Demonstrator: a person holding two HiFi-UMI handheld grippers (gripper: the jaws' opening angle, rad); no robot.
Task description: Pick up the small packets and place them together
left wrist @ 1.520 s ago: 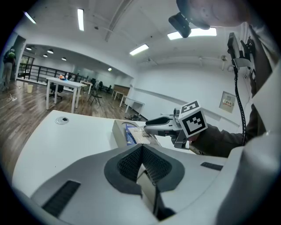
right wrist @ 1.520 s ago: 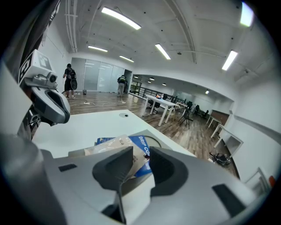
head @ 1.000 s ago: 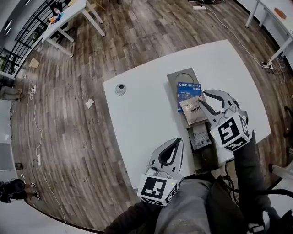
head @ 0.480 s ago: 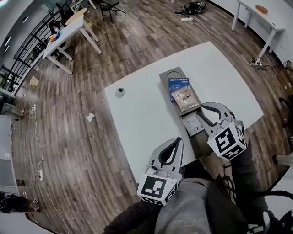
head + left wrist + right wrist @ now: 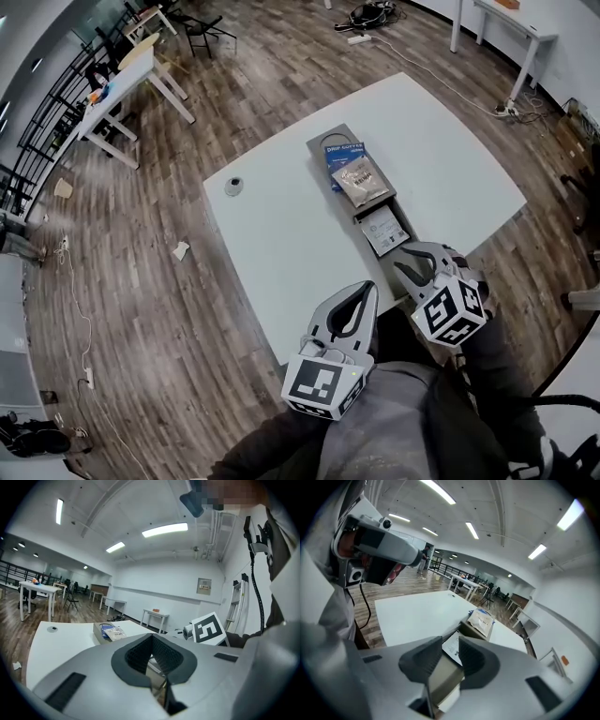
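A long grey tray (image 5: 319, 142) lies on the white table (image 5: 281, 234). At its far end a tan packet (image 5: 361, 180) rests on a blue drip-coffee packet (image 5: 337, 152). A white packet (image 5: 384, 231) sits nearer me in the tray. My right gripper (image 5: 419, 265) is at the table's front edge, just short of the white packet, open and empty. In the right gripper view the white packet (image 5: 451, 648) shows through the gap of that gripper (image 5: 450, 641), with the tan packet (image 5: 482, 620) beyond. My left gripper (image 5: 363, 290) is off the table near my body, shut on nothing; the left gripper view shows its tips (image 5: 151, 637) touching.
A small round object (image 5: 233, 186) sits on the table's left part. Other tables (image 5: 141, 66) and a chair stand on the wooden floor at the upper left. Cables (image 5: 366, 14) and a paper scrap (image 5: 180, 250) lie on the floor.
My right gripper has drawn back from beside the tan packet to the table's front edge. The tan packet stays on the blue one. The left gripper holds its place in view.
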